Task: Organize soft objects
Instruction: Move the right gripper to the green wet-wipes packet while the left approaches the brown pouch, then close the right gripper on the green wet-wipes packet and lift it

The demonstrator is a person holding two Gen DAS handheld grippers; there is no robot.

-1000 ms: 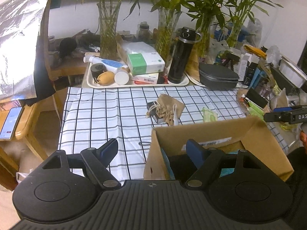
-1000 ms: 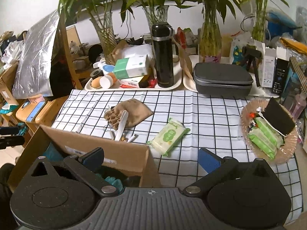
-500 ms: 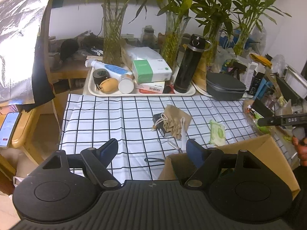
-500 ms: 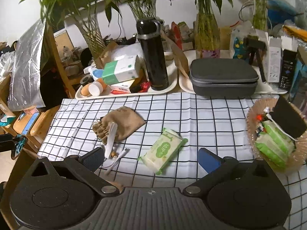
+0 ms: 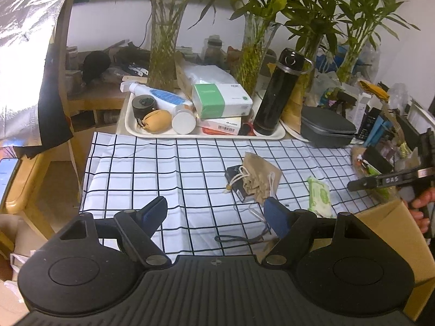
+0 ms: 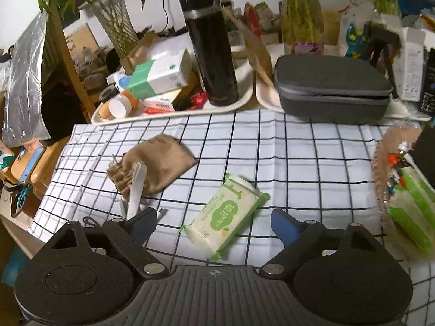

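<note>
Now R gripper (image 6: 213,224) nearer wipes pack (image 6: 224,221), jaws narrowing, empty.

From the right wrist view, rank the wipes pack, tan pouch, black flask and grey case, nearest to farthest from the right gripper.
1. Wipes pack: on the checked cloth, between the open fingers of the right gripper.
2. Tan pouch: further back, to the left.
3. Grey case at back right and black flask on the back tray: too close to call.
</note>
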